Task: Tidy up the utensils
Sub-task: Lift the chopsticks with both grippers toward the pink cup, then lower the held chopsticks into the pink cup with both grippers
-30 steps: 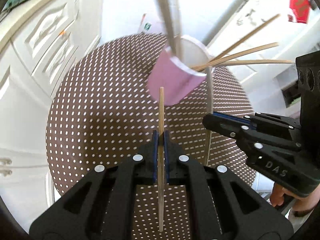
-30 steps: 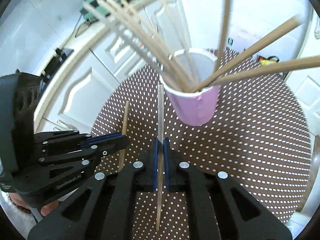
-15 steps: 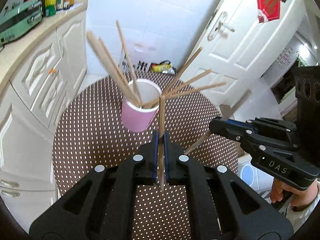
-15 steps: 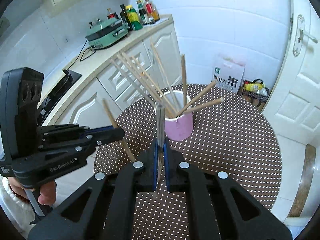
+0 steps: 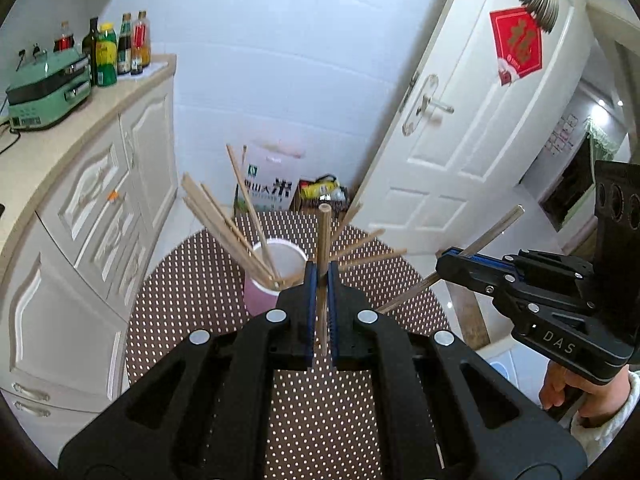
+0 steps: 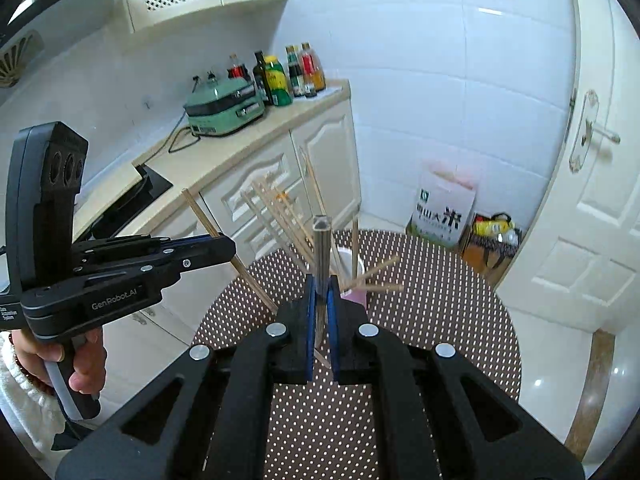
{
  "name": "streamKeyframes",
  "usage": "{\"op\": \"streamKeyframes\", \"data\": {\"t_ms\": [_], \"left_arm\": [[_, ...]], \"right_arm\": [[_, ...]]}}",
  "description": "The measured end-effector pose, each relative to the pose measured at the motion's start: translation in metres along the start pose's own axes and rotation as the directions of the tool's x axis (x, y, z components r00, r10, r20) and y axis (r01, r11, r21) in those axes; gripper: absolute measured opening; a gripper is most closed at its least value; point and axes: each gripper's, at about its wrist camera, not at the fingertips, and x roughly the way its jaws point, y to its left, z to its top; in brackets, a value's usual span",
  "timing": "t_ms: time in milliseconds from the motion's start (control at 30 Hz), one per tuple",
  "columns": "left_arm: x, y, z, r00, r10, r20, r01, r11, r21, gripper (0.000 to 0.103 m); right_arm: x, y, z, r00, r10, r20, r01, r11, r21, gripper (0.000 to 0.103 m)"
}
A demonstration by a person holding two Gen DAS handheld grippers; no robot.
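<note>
A pink cup [image 5: 260, 298] stands on the round brown dotted table [image 5: 192, 292], with several wooden chopsticks [image 5: 218, 220] fanned out of it. My left gripper [image 5: 319, 276] is shut on one wooden chopstick [image 5: 323, 240], held upright high above the table. My right gripper [image 6: 320, 284] is shut on a metal chopstick [image 6: 321, 256], also upright above the table. The cup shows in the right wrist view [image 6: 354, 294] just past the fingers. The right gripper also appears in the left wrist view [image 5: 452, 266], and the left gripper in the right wrist view [image 6: 224, 246].
White cabinets [image 5: 100, 220] with a countertop run along the left, holding a green appliance [image 5: 48, 88] and bottles [image 5: 120, 48]. A white door [image 5: 460, 140] stands at the right. A rice bag [image 5: 268, 184] sits on the floor behind the table.
Both grippers have risen and pulled back from the cup with their chopsticks. The cup, tilted and close a second ago, now stands upright and farther below.
</note>
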Motion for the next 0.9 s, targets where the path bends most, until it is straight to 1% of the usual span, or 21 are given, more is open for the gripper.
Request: {"op": "streamKeyframes", "data": {"t_ms": [300,467,733,900], "left_arm": [[-0.024,0.001,0.026,0.995,0.022,0.095,-0.021,1.000,-0.014,0.006],[-0.029,0.005,0.037,0.990,0.048,0.133,-0.043,0.998,-0.040,0.006],[-0.018,0.009,0.046,0.984,0.100,0.148,-0.092,0.994,-0.062,0.006],[0.000,0.015,0.049,0.983,0.135,0.125,-0.125,0.989,-0.082,0.006]], "right_arm": [[-0.021,-0.002,0.027,0.996,0.006,0.085,-0.003,0.999,-0.036,0.005],[-0.027,-0.007,0.042,0.992,0.001,0.127,0.004,0.999,-0.037,0.005],[-0.019,-0.012,0.061,0.987,-0.005,0.161,0.012,0.999,-0.043,0.005],[-0.008,-0.020,0.069,0.986,-0.014,0.167,0.021,0.999,-0.038,0.005]]}}
